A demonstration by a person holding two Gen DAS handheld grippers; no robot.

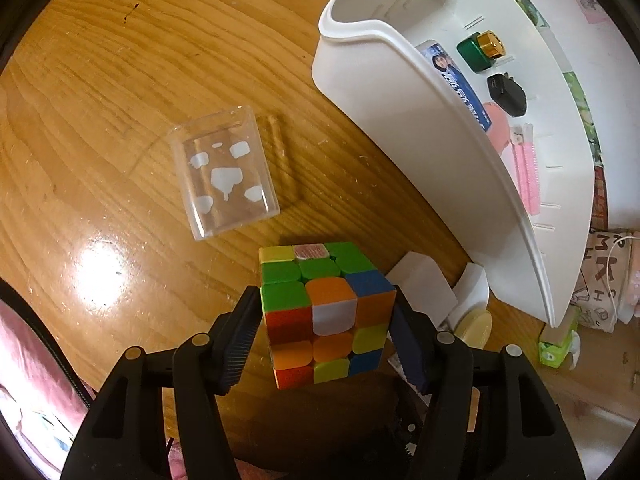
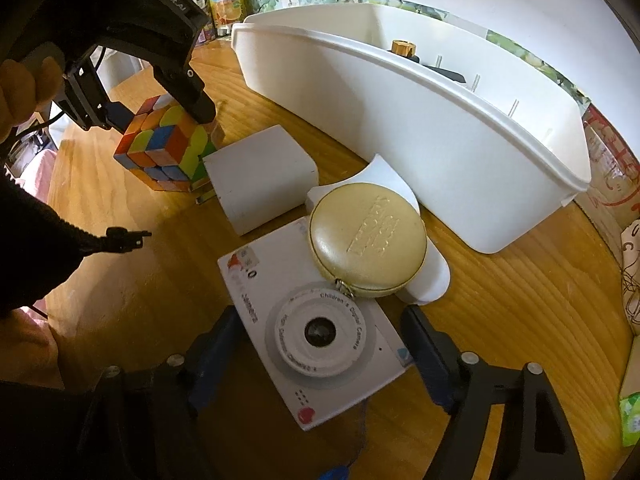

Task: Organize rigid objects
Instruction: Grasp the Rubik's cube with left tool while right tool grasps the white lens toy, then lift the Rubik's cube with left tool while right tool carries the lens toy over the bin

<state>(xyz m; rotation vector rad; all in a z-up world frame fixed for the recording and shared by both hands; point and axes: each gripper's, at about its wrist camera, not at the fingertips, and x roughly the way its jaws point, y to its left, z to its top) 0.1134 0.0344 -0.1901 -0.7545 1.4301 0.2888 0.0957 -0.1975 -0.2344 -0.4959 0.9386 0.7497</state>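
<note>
Left hand-held gripper (image 1: 324, 336) clenches puzzle cube (image 1: 326, 314) on flat opposite faces: rigid, light, slick plastic (layers may twist). Right hand-held gripper (image 2: 322, 354) released, straddling toy camera (image 2: 316, 340).

Landmark: long white bin (image 1: 460, 168). Inside it: green bottle with gold cap (image 1: 482, 50), black charger (image 1: 506, 94), pink comb (image 1: 528, 172), blue-printed packet (image 1: 460, 88) leaning on near wall. Outside, near its front wall: scrambled colour cube (image 1: 326, 314), tilted; clear plastic box (image 1: 224, 172) farther off; white toy camera (image 2: 316, 336) lying lens up; round gold case (image 2: 368, 240) overlapping camera's corner; white block (image 2: 260, 178) between cube and bin.
</note>
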